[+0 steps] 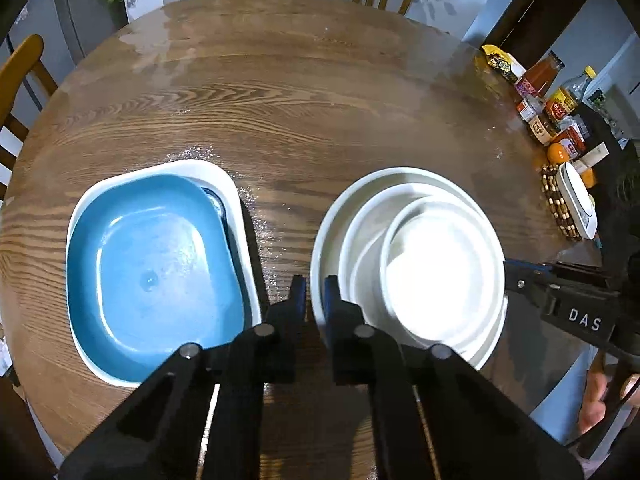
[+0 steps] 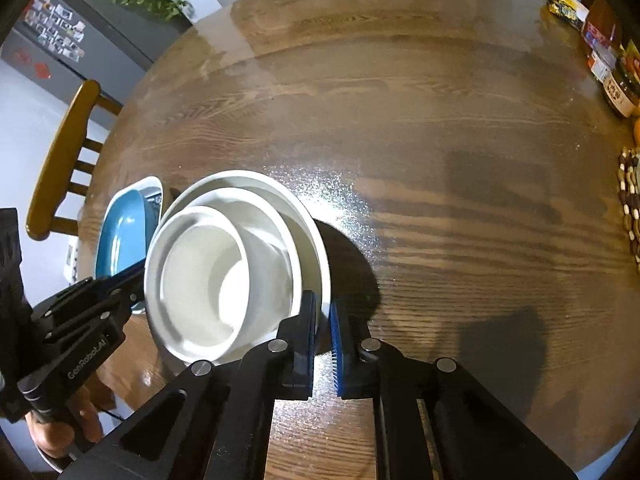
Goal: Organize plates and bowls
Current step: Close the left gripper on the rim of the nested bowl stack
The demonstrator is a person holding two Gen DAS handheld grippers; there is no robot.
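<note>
Round wooden bench (image 1: pixel 304 92), wide bare top across the middle and far side, chairs (image 1: pixel 24 76) tucked at the far and left edges. Clutter of bottles and jars (image 1: pixel 548 96) packed along the right edge, with a beaded trivet (image 1: pixel 556 200) just nearer.

White rectangular tray (image 1: pixel 236 200) sat near the front edge, left of centre, with a blue square plate (image 1: pixel 152 256) nested in it. Just beside it, apart by a narrow strip of wood, a white plate (image 1: pixel 328 232) carried a white bowl (image 1: pixel 360 232) with a smaller white bowl (image 1: pixel 440 264) inside.

Left claw (image 1: pixel 315 292) was pressed together on the white plate's left rim, one finger outside, one inside. Right claw (image 2: pixel 323 320) pinched the opposite rim of the same plate, blue pads either side. Open bench lay to the right of the stack.
</note>
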